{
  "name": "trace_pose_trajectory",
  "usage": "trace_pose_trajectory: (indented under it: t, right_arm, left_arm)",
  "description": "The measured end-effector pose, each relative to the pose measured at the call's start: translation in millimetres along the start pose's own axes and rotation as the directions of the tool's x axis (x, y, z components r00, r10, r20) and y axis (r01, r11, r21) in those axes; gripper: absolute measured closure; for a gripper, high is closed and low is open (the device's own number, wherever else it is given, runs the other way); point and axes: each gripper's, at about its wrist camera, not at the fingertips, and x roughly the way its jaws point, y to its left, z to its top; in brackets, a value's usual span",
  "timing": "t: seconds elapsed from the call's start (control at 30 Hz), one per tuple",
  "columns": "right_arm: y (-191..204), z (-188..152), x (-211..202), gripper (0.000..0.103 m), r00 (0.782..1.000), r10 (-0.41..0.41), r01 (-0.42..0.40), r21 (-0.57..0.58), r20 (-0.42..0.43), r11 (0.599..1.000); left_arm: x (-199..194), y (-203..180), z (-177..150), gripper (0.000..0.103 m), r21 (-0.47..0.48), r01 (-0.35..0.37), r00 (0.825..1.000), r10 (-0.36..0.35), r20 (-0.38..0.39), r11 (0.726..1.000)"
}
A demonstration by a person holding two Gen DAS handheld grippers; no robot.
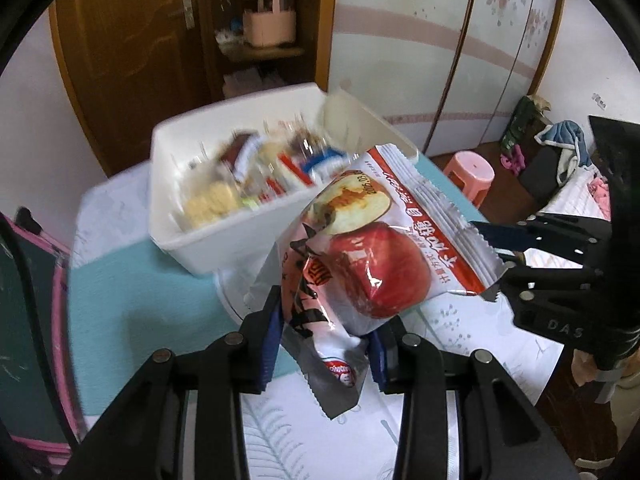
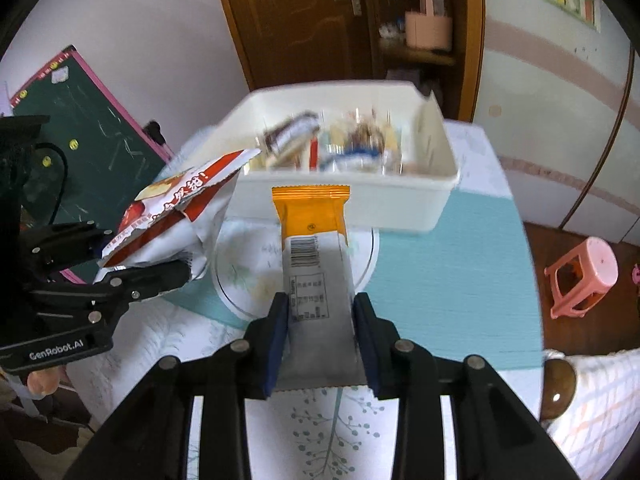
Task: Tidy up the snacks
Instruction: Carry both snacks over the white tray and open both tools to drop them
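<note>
Snack packet with an apple print (image 1: 360, 264), white and red, is clamped between the narrowed jaws of the left gripper (image 1: 326, 344) in the left wrist view, held clear of the table (image 1: 136, 300). White bin (image 1: 224, 248) sits at 11 o'clock from the packet, filled with mixed snacks (image 1: 260, 172). Right gripper (image 1: 560, 276) enters at 3 o'clock.

Right wrist view: right gripper (image 2: 320, 344) has its jaws closed part-way on 1 orange and silver wrapper (image 2: 314, 248), barcode side up. Bin stands at 12 o'clock just beyond the wrapper's tip. Round plate (image 2: 240, 280) lies beneath. Left gripper (image 2: 120, 268) with the apple packet appears at 9 o'clock.
</note>
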Motion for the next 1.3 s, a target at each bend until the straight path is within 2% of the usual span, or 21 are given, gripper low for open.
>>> trace_pose_trajectory:
  t: [0.17, 0.33, 0.47, 0.63, 0.87, 1.0, 1.27, 1.3]
  right_arm:
    - [6, 34, -38, 0.07, 0.995, -0.035, 0.039, -0.035, 0.096, 0.999]
    - [12, 67, -69, 0.07, 0.982, -0.069, 0.084, -0.078, 0.174, 0.993]
    - [17, 99, -92, 0.07, 0.963, -0.118, 0.149, -0.115, 0.243, 0.982]
    - [12, 140, -108, 0.07, 0.936, -0.169, 0.203, -0.08, 0.31, 0.976]
    - [-3, 183, -97, 0.069, 0.917, -0.214, 0.229, -0.005, 0.338, 0.973]
    - [-14, 202, -78, 0.069, 0.918, -0.223, 0.223, 0.038, 0.329, 0.974]
    - [-39, 216, -15, 0.069, 0.959, -0.168, 0.142, 0.124, 0.227, 0.982]
    - [-42, 216, -2, 0.066, 0.967, -0.153, 0.127, 0.134, 0.204, 0.983]
  left_arm:
    - [-35, 4, 32, 0.067, 0.007, -0.044, 0.997, 0.044, 0.059, 0.999]
    - [-62, 8, 67, 0.067, 0.035, -0.121, 0.987, 0.116, 0.115, 0.992]
    - [-78, 8, 95, 0.067, 0.051, -0.169, 0.974, 0.158, 0.164, 0.984]
    - [-81, 12, 131, 0.067, 0.049, -0.206, 0.961, 0.193, 0.199, 0.977]
    - [-51, 31, 180, 0.066, -0.02, -0.222, 0.959, 0.222, 0.177, 0.975]
    - [-21, 44, 198, 0.066, -0.048, -0.231, 0.959, 0.236, 0.156, 0.972]
    - [53, 67, 196, 0.064, -0.082, -0.225, 0.971, 0.23, 0.063, 0.971]
    - [64, 71, 195, 0.057, -0.084, -0.219, 0.974, 0.223, 0.045, 0.972]
